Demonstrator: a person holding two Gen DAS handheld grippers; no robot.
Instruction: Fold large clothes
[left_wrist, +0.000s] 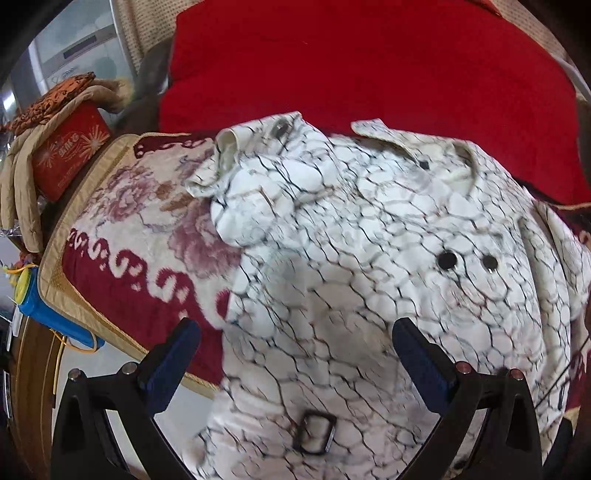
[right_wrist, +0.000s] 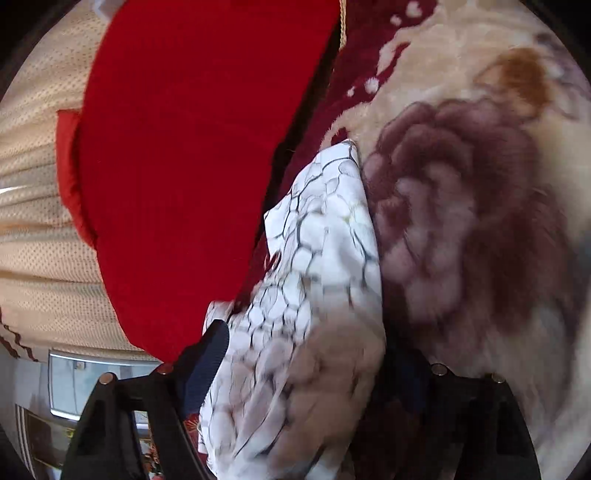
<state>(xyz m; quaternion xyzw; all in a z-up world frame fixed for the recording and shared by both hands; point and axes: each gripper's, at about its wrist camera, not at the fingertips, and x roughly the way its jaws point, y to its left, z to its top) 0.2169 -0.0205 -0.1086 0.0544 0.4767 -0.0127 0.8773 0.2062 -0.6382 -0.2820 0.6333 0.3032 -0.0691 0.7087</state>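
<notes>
Between your right gripper (right_wrist: 306, 354) fingers lies the jacket (left_wrist: 369, 258) sleeve, lengthwise, unpinched; left gripper (left_wrist: 295, 332) spread above.

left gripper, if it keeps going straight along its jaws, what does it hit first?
Most likely the white crackle-print garment: it fills the view between the open jaws of the left gripper, lying on the floral blanket. Depth is unclear.
</notes>
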